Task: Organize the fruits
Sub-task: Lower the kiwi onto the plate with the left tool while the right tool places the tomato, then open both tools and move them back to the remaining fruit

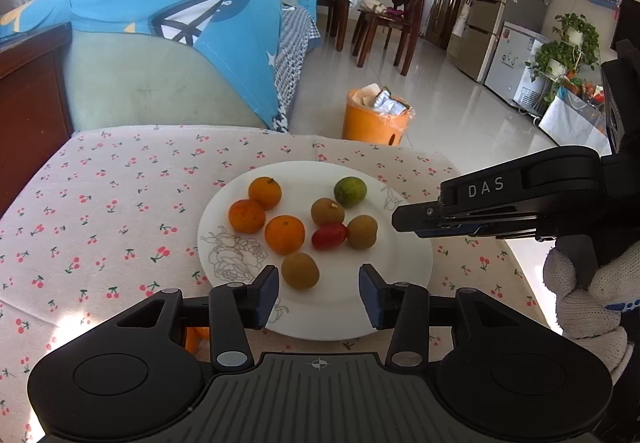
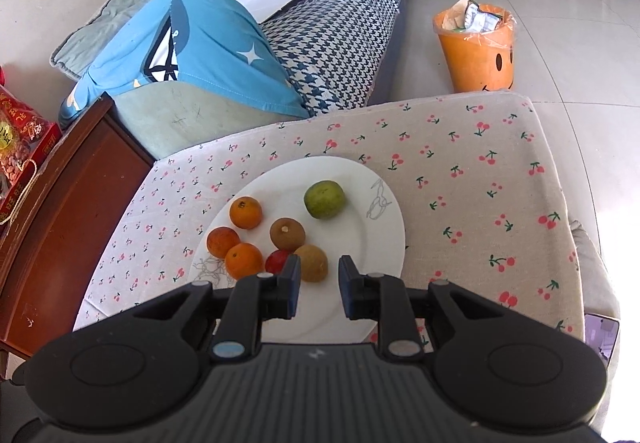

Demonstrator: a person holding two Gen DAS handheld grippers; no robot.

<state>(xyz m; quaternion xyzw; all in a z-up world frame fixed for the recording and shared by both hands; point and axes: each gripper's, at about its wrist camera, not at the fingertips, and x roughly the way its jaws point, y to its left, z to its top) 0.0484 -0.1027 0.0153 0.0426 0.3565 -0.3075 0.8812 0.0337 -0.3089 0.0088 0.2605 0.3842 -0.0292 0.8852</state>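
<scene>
A white plate sits on the surface, which is covered by a cherry-print cloth, closer to its far edge than its near one. On the plate lie three oranges bunched toward its left side, three brown fruits toward the middle and near rim, a small red fruit touching two of the brown ones, and a green fruit alone near the far rim.

The left tongs hang over the plate's near rim, parted and empty; one brown fruit lies just ahead of the gap, untouched. The right tongs hang above the plate's near right part with only a narrow gap between the pads and nothing in it. In the left view they reach in from the right edge, held by a hand in a white knit glove.
</scene>
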